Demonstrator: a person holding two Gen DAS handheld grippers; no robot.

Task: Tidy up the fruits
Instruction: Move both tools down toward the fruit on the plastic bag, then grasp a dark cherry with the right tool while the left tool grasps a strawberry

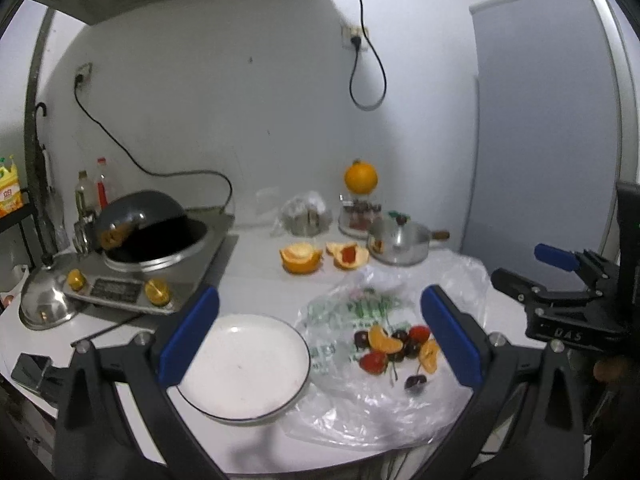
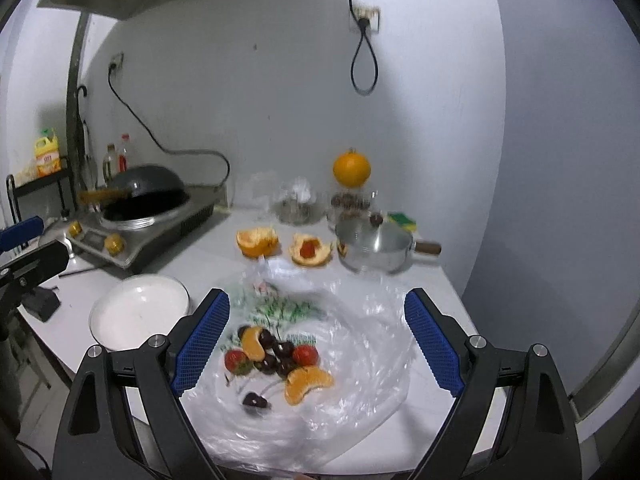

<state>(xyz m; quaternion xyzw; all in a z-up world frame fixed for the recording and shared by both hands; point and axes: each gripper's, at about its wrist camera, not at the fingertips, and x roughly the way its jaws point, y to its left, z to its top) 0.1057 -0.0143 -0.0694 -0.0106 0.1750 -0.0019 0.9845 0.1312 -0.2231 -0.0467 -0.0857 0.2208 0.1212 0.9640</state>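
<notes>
A small pile of fruit lies on a clear plastic bag (image 2: 360, 344): orange segments (image 2: 308, 384), strawberries (image 2: 236, 360) and dark cherries (image 2: 280, 354). The pile also shows in the left wrist view (image 1: 394, 348). An empty white plate (image 1: 244, 364) sits left of the bag; it also shows in the right wrist view (image 2: 138, 312). My left gripper (image 1: 320, 336) is open and empty, above the plate's right edge and the bag. My right gripper (image 2: 318, 344) is open and empty, above the fruit pile.
Orange peels (image 2: 258, 242) and a peel holding something red (image 2: 311, 250) lie behind the bag. A steel pot with lid (image 2: 374, 246), a whole orange (image 2: 351, 169) on a jar, a wok on an induction cooker (image 2: 140, 204), bottles and a steel lid (image 1: 46, 300) stand around.
</notes>
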